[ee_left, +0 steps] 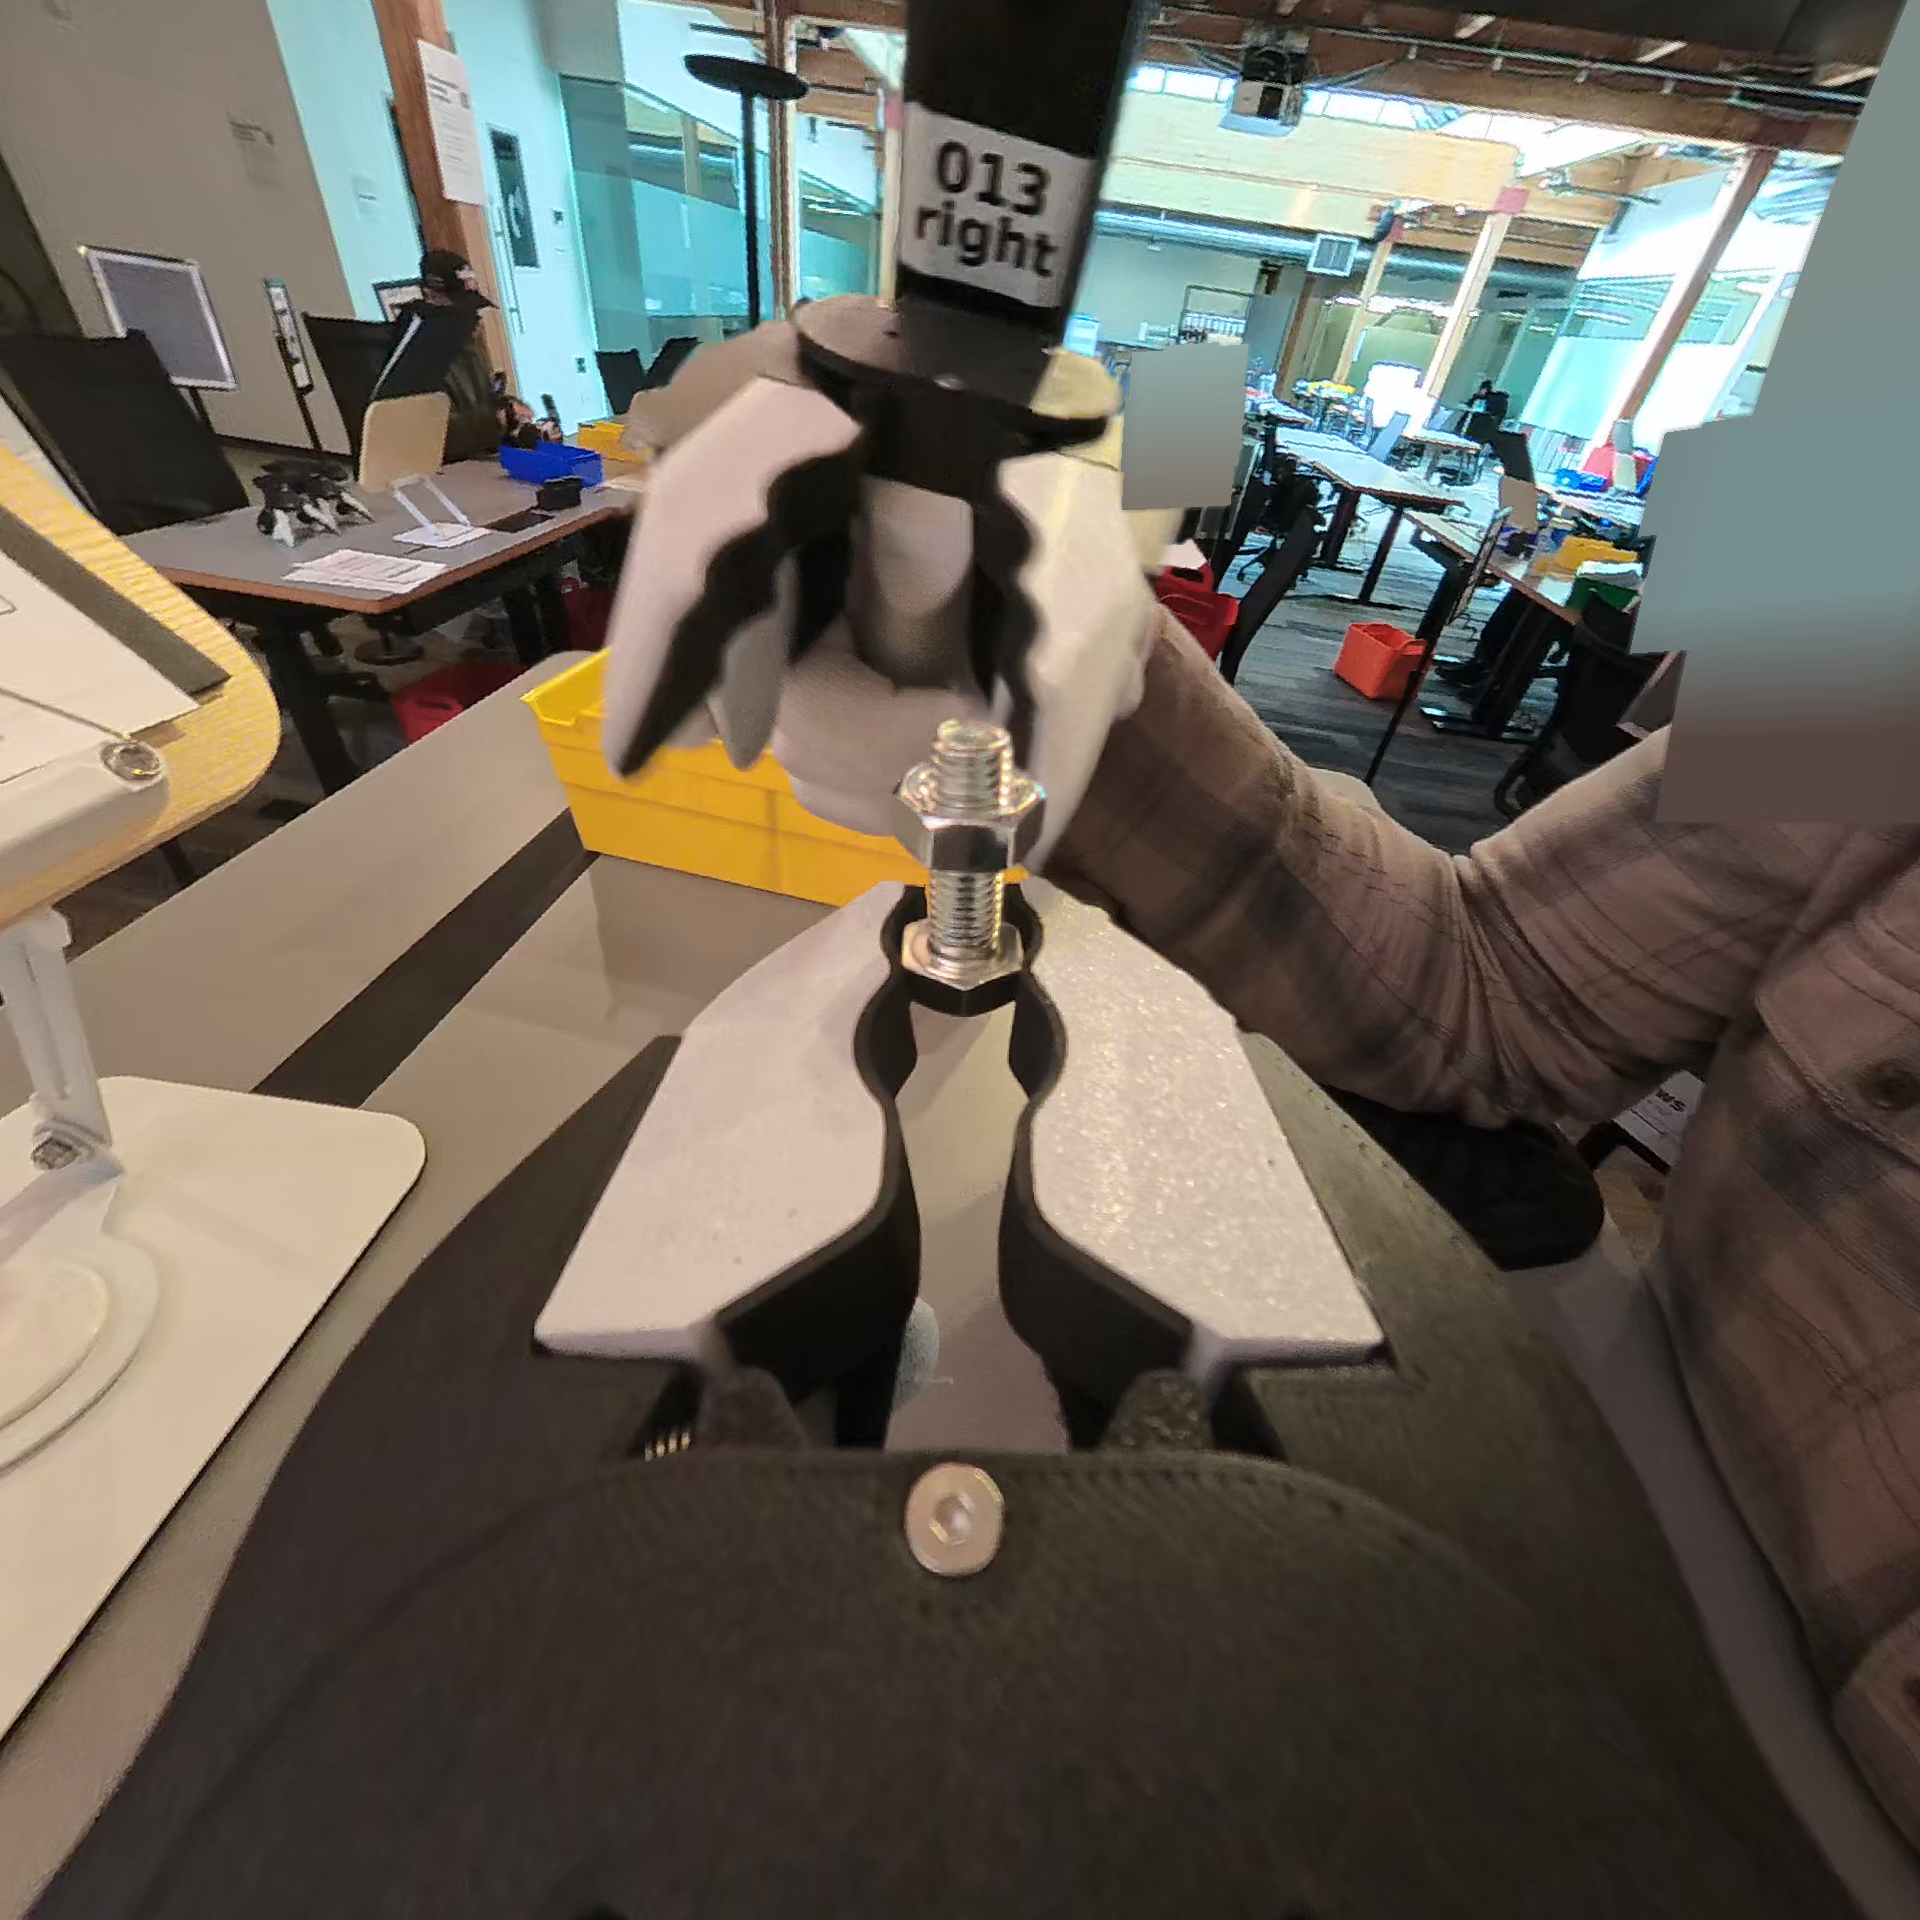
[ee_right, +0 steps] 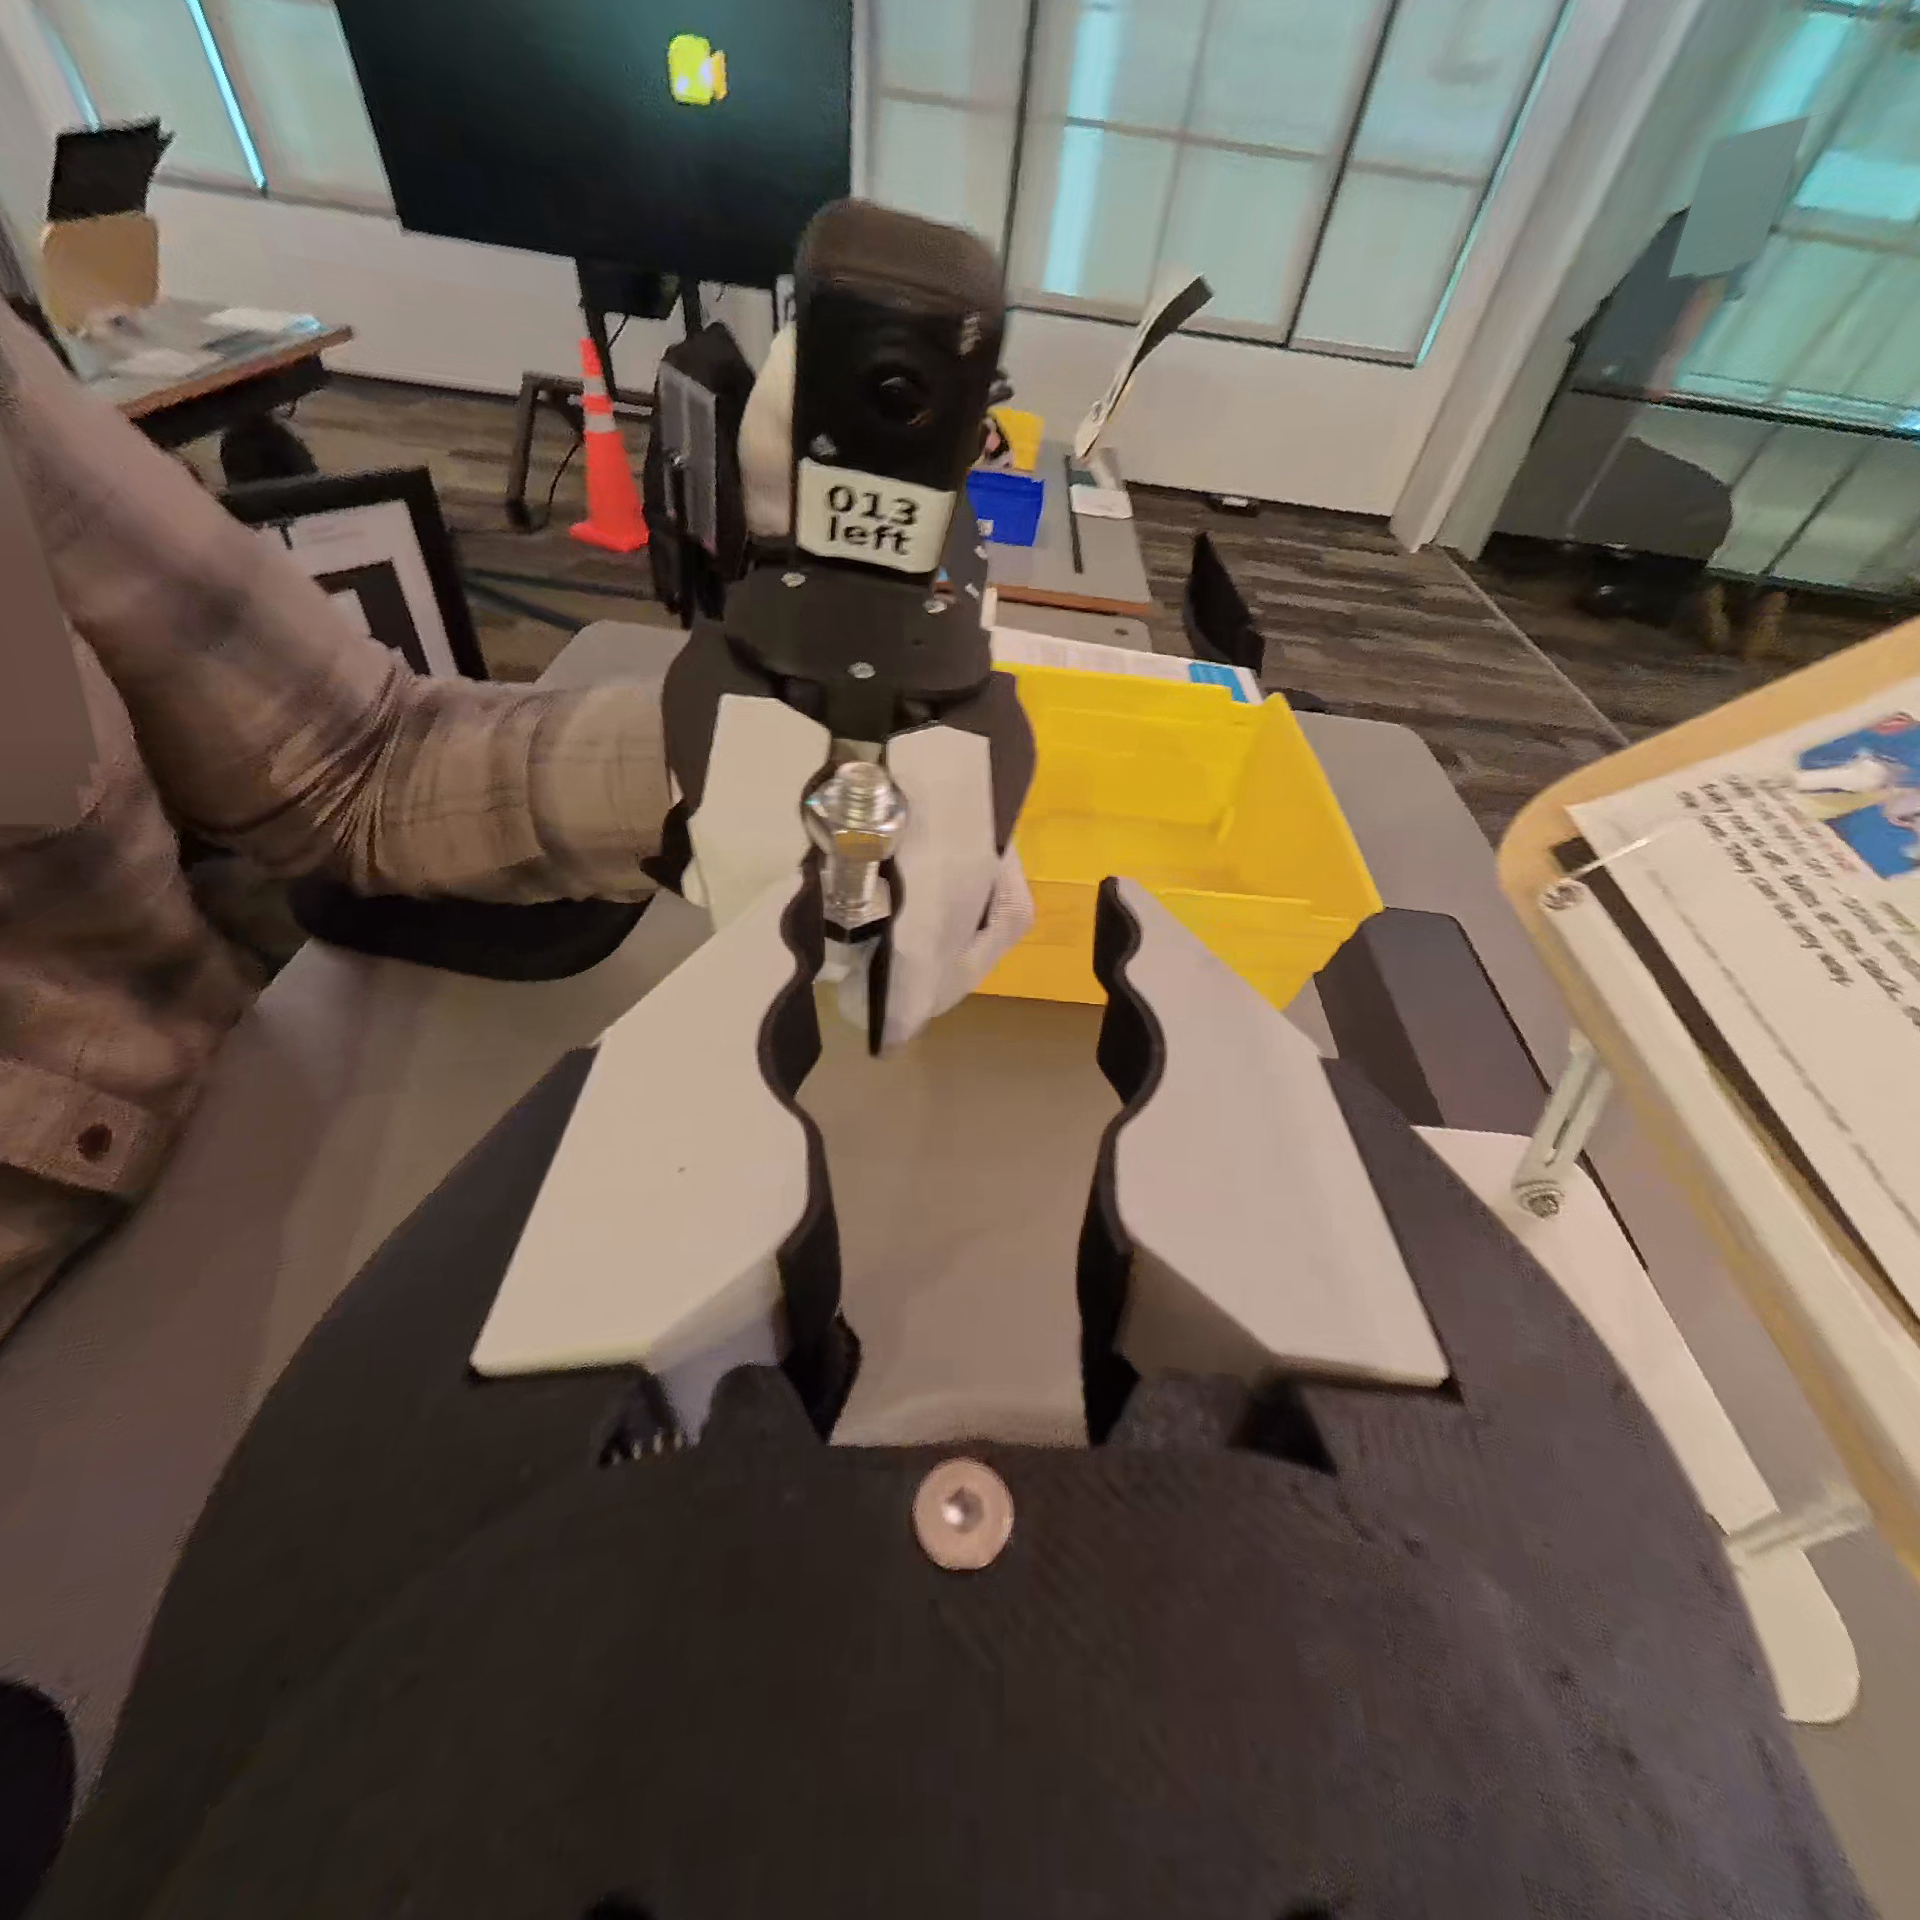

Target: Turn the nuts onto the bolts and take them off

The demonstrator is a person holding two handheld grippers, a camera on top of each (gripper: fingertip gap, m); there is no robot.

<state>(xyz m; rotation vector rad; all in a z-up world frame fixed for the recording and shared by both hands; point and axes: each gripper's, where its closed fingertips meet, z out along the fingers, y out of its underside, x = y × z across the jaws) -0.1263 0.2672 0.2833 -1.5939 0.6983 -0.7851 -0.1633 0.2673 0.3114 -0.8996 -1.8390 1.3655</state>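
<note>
Grey table (ee_left: 416,935) spreads beneath both tools. Nearest, the left gripper (ee_left: 961,961) has its fingers clamped on the head of a bolt (ee_left: 966,914) standing upright. Just beyond and above, the right gripper (ee_right: 956,935) hangs with fingers apart, beside the nut (ee_left: 968,805) near the bolt's top. Behind sits a yellow bin (ee_left: 717,800).

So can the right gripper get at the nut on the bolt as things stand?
Probably yes: the right gripper is open, the nut sits exposed above the left gripper clamping the bolt's head, and nothing lies between.
</note>
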